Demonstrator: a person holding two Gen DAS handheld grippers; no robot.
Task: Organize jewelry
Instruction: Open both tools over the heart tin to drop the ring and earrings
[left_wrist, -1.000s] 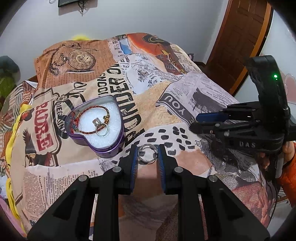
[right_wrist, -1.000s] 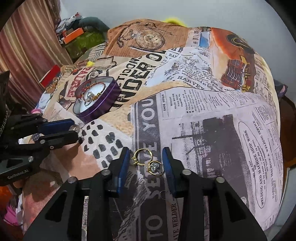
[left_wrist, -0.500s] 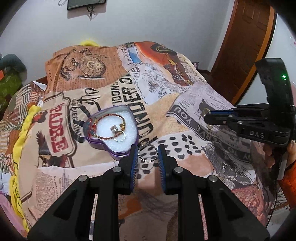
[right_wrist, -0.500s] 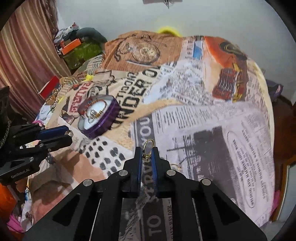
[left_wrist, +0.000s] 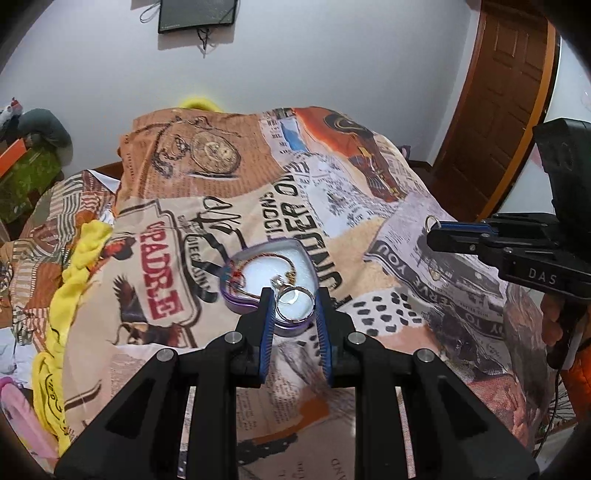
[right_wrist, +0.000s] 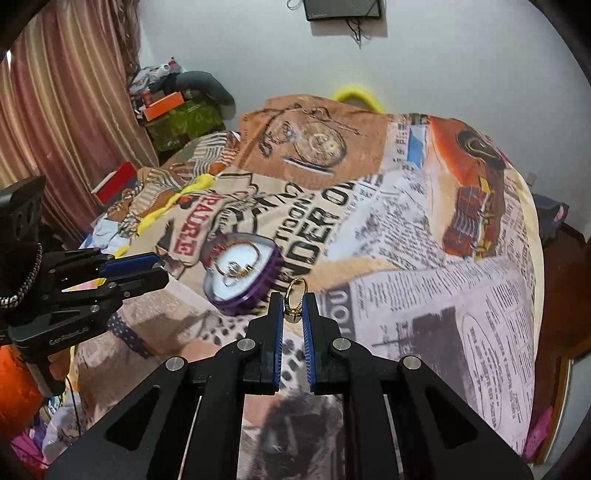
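- Just this side of the tin (left_wrist: 236, 291), the left tool (left_wrist: 294, 303) is clamped across a silver ring (left_wrist: 294, 300), face-on, the ring's hoop overlapping the tin's near rim in the left wrist view.
- Right of the tin, the right tool (right_wrist: 293, 308) pinches a gold ring (right_wrist: 295, 300) edge-on, its hoop standing up past the tips.
- Inside the tin: a bracelet (left_wrist: 291, 266) and another ring (right_wrist: 236, 268) on the white pad.
- Both rings ride above the bedspread (right_wrist: 424, 258); the tin lies ahead of the left tool and ahead-left of the right.
- The left looks nearer, so I'd expect it to drop first.
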